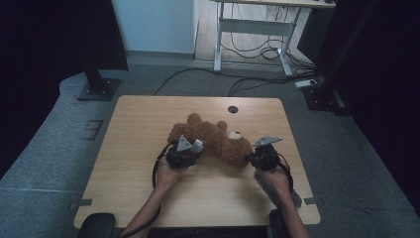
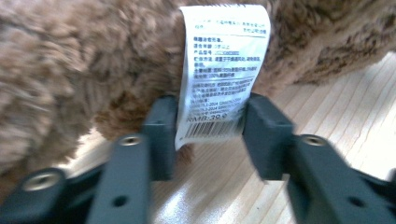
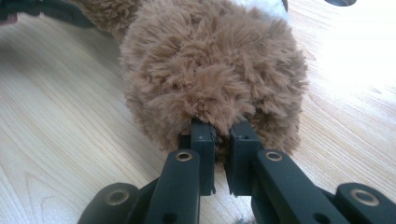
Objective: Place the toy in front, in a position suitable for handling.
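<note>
Your left gripper (image 1: 190,151) sits at the bear (image 1: 218,141) lying mid-table (image 1: 138,148), its jaws standing apart on either side of the white tag (image 2: 219,70), not pinching it. Your right gripper (image 1: 252,159) is clamped on the fur of the bear's head.

**Dim overhead shot, brighter but soft claw views**

We get a dark high view: black at both sides, the counter (image 1: 148,148) only moderately lit, brighter floor at the far wall, and fine grain overall. The left claw view is well lit, with motion blur on the fur and jaws, though the white label (image 2: 222,70) stays half readable; we see glare on the wood below it. The right claw view blows out at top right; its fur is sharp and its near jaws soft.
</note>
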`<state>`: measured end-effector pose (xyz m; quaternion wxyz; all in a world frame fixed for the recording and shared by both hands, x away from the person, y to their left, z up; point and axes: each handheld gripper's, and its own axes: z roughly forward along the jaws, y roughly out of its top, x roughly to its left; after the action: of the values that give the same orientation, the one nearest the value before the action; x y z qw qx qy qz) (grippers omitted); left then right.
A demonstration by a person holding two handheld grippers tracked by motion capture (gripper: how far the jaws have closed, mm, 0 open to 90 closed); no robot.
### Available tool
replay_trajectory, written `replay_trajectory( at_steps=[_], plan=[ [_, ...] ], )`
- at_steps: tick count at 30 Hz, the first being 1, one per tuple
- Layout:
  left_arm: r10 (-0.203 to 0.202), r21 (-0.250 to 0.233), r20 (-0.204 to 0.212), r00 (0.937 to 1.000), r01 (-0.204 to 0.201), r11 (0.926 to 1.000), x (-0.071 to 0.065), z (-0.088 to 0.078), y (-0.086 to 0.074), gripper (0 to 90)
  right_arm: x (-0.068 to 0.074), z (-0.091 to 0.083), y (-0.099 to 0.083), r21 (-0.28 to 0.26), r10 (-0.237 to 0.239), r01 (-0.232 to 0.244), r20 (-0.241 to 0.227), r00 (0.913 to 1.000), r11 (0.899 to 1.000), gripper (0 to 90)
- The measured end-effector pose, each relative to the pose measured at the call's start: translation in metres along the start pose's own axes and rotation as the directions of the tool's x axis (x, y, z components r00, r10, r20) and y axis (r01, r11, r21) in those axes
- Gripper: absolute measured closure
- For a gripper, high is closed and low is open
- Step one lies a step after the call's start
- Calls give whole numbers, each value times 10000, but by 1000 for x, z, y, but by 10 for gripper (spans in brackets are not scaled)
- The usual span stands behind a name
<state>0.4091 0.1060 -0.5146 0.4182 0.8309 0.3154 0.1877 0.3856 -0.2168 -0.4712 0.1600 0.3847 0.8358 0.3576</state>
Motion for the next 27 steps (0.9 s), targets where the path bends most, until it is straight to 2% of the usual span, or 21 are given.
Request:
replay_trajectory(
  at_steps=[3,4,6,10,13,19,24,26,27],
  plan=[
    [135,-90,207,9997,-133,9999,1,-3,2,862,0,0,0,-4,-37,37,-8,10000,10000,832],
    [201,-179,159,9997,-198,9996,0,-5,3,888,0,0,1,-14,-68,68,4,10000,10000,832],
    [395,-345,179,9991,-388,9987,-1,-9,6,894,2,-2,1,-112,-142,143,118,9998,9998,833],
    [564,-1362,257,9981,-524,9893,-6,-25,18,896,4,-8,5,-332,-313,318,128,9994,9989,835],
    [1072,-1398,88,9942,-1050,9846,-11,-33,30,897,7,-12,10,-436,-520,529,202,9984,9976,838],
    [1426,-1751,57,9898,-1394,9746,-15,-50,43,897,6,-29,17,-871,-447,460,168,9989,9951,841],
    [1825,-1976,-110,9832,-1810,9634,-21,-68,56,897,8,-46,23,-1202,-497,506,111,9987,9915,842],
    [1897,-2059,-84,9818,-1873,9605,-22,-74,62,896,8,-52,26,-1330,-506,520,139,9986,9898,842],
    [1898,-2023,8,9818,-1857,9615,-22,-76,65,896,8,-54,28,-1386,-493,511,163,9987,9890,841]
  ],
)
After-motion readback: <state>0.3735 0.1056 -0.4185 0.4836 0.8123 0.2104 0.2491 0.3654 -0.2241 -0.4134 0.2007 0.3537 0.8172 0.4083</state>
